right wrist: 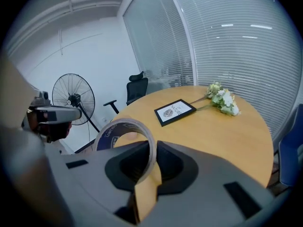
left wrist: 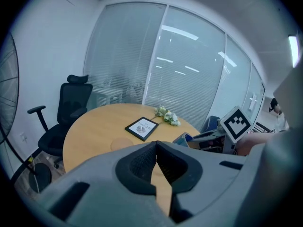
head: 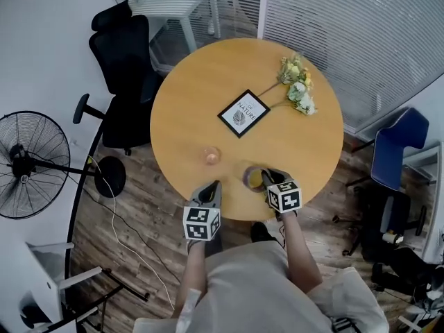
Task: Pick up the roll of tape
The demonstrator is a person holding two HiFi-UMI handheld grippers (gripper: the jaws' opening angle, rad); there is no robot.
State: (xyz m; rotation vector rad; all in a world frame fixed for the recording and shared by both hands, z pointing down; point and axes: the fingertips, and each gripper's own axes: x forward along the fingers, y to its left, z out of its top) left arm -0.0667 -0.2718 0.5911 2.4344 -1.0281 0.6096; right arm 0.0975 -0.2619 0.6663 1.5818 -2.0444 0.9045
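The right gripper is pinching the upright roll of tape by its rim; the left gripper is sitting closed, empty.

Round wooden tabletop mid-frame: black-framed picture centre, white flower sprig upper right. Black office chair upper left.

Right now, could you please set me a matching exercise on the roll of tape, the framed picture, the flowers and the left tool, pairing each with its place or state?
1 roll of tape
2 framed picture
3 flowers
4 left tool

A shut, nothing in it
B flat near the middle of the table
C clamped in the right tool
D by the table's far right edge

Pairs: 1-C, 2-B, 3-D, 4-A
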